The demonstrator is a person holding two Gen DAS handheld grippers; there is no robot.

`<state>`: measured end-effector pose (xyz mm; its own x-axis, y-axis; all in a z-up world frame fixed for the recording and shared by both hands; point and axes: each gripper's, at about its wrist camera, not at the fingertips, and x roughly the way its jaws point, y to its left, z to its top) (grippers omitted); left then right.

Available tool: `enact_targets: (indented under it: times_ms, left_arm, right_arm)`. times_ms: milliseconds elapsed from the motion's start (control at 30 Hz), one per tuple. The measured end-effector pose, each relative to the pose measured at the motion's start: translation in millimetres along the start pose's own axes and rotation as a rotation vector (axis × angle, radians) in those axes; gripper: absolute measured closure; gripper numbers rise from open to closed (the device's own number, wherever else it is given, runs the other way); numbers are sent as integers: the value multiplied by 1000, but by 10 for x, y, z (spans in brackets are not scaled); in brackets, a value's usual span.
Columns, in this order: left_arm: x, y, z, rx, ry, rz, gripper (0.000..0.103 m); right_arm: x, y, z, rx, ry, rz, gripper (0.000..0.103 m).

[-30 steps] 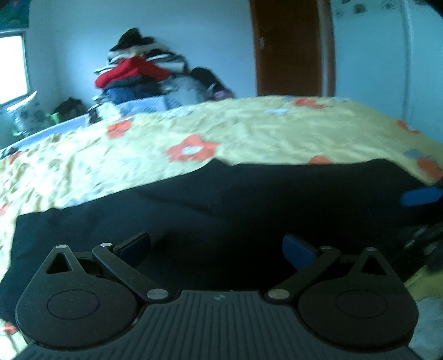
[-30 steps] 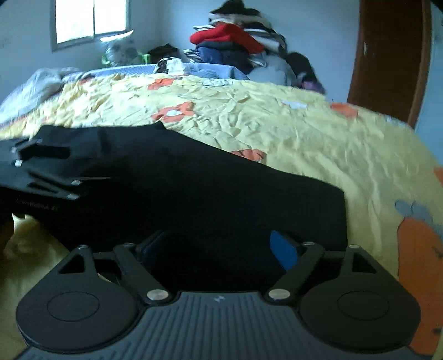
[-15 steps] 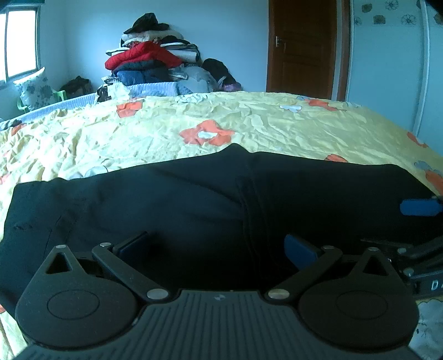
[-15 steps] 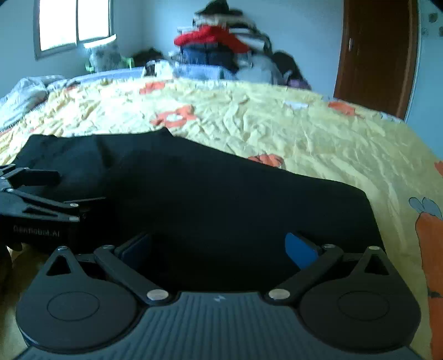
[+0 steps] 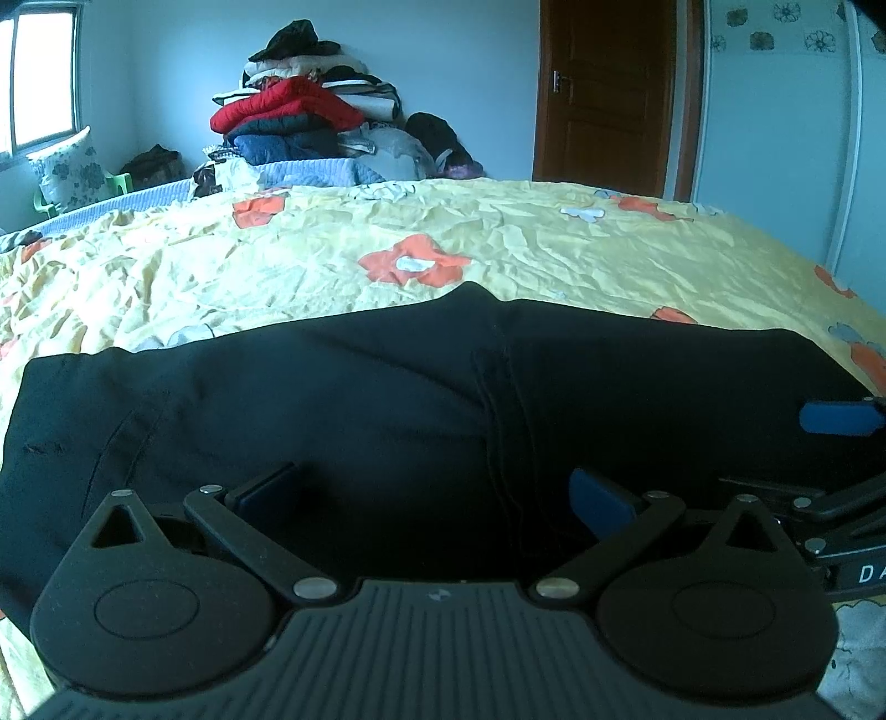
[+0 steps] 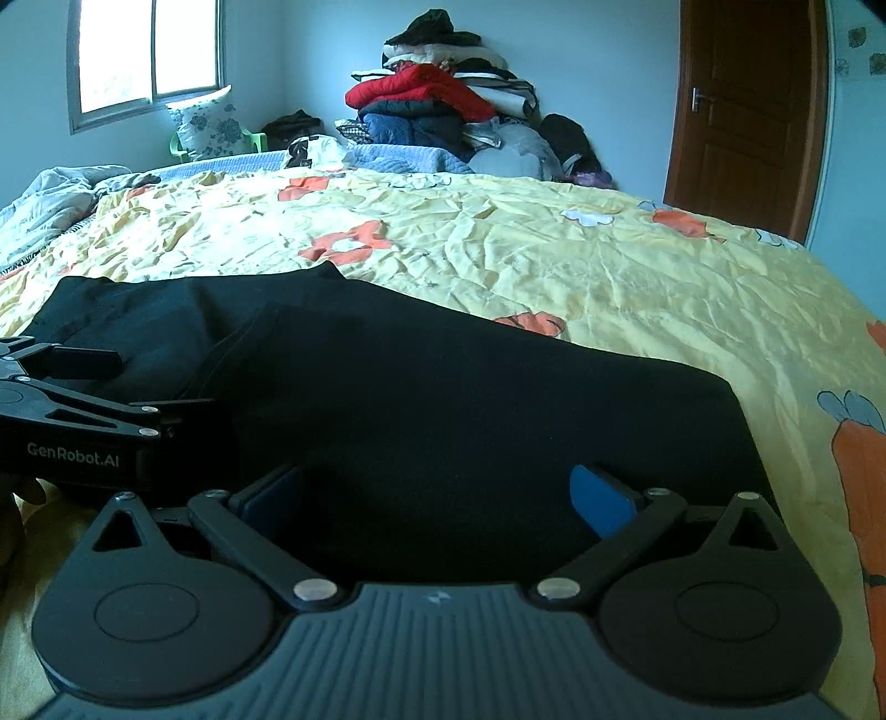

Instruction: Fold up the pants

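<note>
Pants (image 5: 421, 410) lay flat at the bed's (image 5: 554, 249) near edge; both tongs, left (image 5: 434, 490) and right (image 6: 437, 490), gaped empty. Next: clamp the near hem.

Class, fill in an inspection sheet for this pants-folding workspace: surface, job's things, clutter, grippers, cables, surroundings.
Surface: bed with a wrinkled yellow flowered sheet.
Job's things: black pants lying flat across the near edge of the bed.
Clutter: clothes pile at the far side; crumpled blanket at far left.
Grippers: left gripper and right gripper both open, low over the pants, holding nothing.
Cables: nothing seen.
Surroundings: wooden door, window, green chair with a pillow, pale walls.
</note>
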<state>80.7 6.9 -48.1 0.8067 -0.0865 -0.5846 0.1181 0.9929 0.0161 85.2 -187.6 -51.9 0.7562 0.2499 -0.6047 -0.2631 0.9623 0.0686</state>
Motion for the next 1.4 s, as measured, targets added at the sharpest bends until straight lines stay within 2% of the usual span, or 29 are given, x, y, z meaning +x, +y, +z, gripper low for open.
enact_targets:
  times_ms: [133, 333, 467, 633, 833, 967, 1133, 1400]
  left_arm:
    - [1, 2, 0, -1, 0, 0, 0]
    - [0, 5, 3, -2, 1, -2, 0]
    - [-2, 7, 4, -3, 1, -3, 0]
    - [-21, 16, -1, -6, -8, -9, 0]
    - [-236, 61, -7, -13, -41, -1, 0]
    - [-305, 158, -4, -18, -34, 43, 0]
    - [-206, 216, -32, -37, -23, 67, 0]
    - [-135, 229, -62, -38, -9, 62, 0]
  right_arm:
    - [-1, -17, 34, -2, 24, 12, 0]
    - [55, -63, 188, -24, 136, 64, 0]
    - [68, -65, 146, -25, 104, 72, 0]
    - [15, -38, 7, -10, 12, 46, 0]
    - [7, -25, 16, -20, 8, 33, 0]
    - [8, 5, 13, -31, -2, 19, 0]
    - [13, 23, 5, -22, 0, 26, 0]
    - [29, 1, 7, -8, 1, 33, 0]
